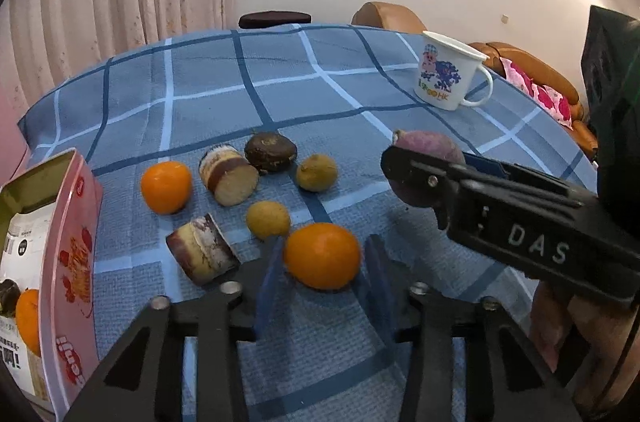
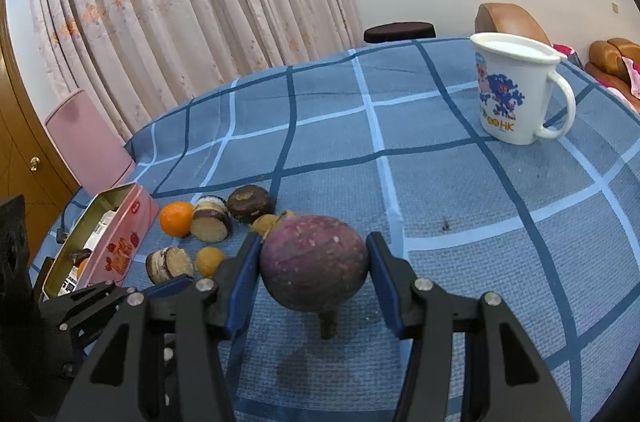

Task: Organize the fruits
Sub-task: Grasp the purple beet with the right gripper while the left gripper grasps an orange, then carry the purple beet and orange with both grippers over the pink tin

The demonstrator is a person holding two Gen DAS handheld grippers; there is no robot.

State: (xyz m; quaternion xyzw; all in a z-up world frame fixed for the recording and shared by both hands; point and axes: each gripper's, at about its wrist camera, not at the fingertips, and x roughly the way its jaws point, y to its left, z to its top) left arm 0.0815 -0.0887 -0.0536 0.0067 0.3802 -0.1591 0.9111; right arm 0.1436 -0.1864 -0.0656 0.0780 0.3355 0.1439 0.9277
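Note:
My left gripper [image 1: 322, 262] is open, its blue fingers either side of an orange [image 1: 322, 255] on the checked cloth. My right gripper [image 2: 314, 262] is shut on a purple round fruit [image 2: 315, 263], held just above the cloth; it also shows in the left wrist view [image 1: 430, 152]. On the cloth lie a second orange [image 1: 166, 186], two yellowish small fruits [image 1: 268, 219] [image 1: 317, 172], a dark brown fruit [image 1: 271, 151] and two cut brown-skinned pieces [image 1: 229, 174] [image 1: 204, 248]. A pink tin box [image 1: 72, 262] at the left holds an orange and a dark fruit.
A white mug [image 1: 450, 74] with a cartoon print stands at the far right of the table [image 1: 280, 82]. A brown sofa [image 1: 532, 66] is behind it, curtains [image 2: 180, 2] at the back left.

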